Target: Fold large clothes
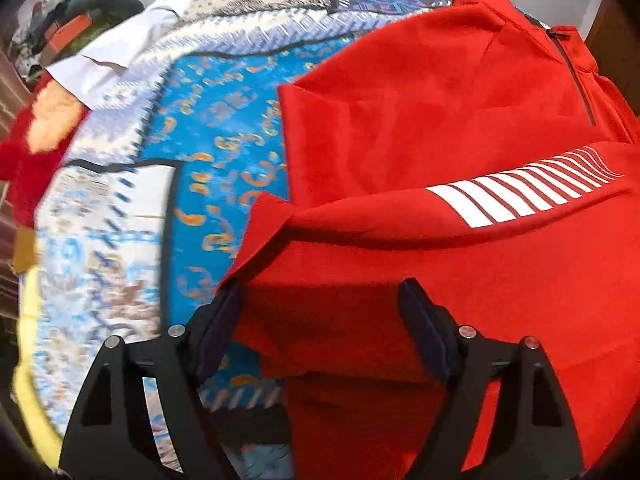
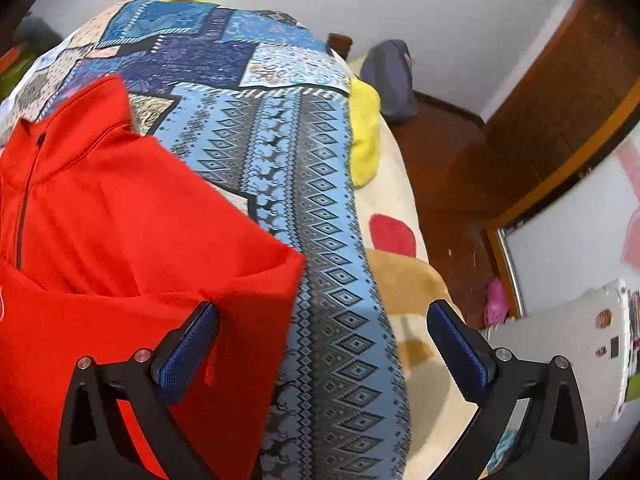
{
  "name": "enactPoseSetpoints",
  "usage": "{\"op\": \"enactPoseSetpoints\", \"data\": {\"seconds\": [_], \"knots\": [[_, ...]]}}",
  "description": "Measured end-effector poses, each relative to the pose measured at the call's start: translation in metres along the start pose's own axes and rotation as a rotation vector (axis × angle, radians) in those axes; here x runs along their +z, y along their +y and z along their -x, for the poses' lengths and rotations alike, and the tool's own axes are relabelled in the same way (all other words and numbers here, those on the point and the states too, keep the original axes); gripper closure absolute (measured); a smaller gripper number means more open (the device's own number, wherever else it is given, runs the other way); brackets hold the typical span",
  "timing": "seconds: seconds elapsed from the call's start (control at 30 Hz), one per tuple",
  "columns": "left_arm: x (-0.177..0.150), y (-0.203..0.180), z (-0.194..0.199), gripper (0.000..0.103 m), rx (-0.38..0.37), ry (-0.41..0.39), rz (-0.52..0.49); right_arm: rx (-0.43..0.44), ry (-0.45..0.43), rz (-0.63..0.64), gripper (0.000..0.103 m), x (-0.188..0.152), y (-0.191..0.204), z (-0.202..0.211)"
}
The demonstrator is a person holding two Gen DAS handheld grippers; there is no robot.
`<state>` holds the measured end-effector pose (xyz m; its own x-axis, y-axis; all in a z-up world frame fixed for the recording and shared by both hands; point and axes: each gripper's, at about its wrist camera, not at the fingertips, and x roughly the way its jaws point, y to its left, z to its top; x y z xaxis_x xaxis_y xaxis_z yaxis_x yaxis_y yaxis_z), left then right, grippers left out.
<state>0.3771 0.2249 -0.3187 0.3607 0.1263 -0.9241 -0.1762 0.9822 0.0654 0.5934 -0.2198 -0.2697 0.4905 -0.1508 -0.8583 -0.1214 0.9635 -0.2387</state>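
The patterned bedspread (image 2: pixel 304 184) covers the bed, and the red top (image 1: pixel 420 128) lies spread across it, zip collar toward the far end and white stripes (image 1: pixel 520 188) on its chest. One side panel is already turned inward, so the fold looks partly made — the step in hand seems to be a release after laying a flap down, with the next fold to come.

The left gripper (image 1: pixel 320 312) hangs over the near red edge with its jaws apart; cloth lies between and under the pads (image 1: pixel 420 320), but they do not seem to pinch it, though the blur makes that hard to judge. The right gripper (image 2: pixel 322 340) stands wide open over the bedspread just beside the top's right corner (image 2: pixel 280 264), holding nothing.

Next, each gripper probably needs a fresh hold on the hem or side edge — low, at matching points — so the cloth lifts evenly and does not bunch.
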Motion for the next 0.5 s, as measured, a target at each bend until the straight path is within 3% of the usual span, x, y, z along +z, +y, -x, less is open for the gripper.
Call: {"op": "enactPoseSetpoints", "data": {"seconds": [0.07, 0.1, 0.23, 0.33, 0.5], "knots": [[0.005, 0.006, 0.014, 0.023, -0.038, -0.021, 0.009, 0.015, -0.026, -0.009, 0.001, -0.001, -0.002, 0.012], [0.009, 0.008, 0.023, 0.023, -0.052, -0.041, 0.01, 0.069, -0.033, -0.012, 0.001, -0.001, -0.003, 0.019], [0.032, 0.002, 0.052, 0.023, -0.048, -0.121, -0.028, 0.208, -0.062, 0.013, 0.001, 0.003, 0.003, 0.046], [0.059, -0.009, 0.071, 0.022, -0.067, -0.166, -0.039, 0.253, -0.089, 0.054, 0.001, 0.012, 0.02, 0.065], [0.097, -0.031, 0.09, 0.013, -0.12, -0.233, -0.044, 0.365, -0.132, 0.095, 0.0, 0.037, 0.051, 0.087]]}}
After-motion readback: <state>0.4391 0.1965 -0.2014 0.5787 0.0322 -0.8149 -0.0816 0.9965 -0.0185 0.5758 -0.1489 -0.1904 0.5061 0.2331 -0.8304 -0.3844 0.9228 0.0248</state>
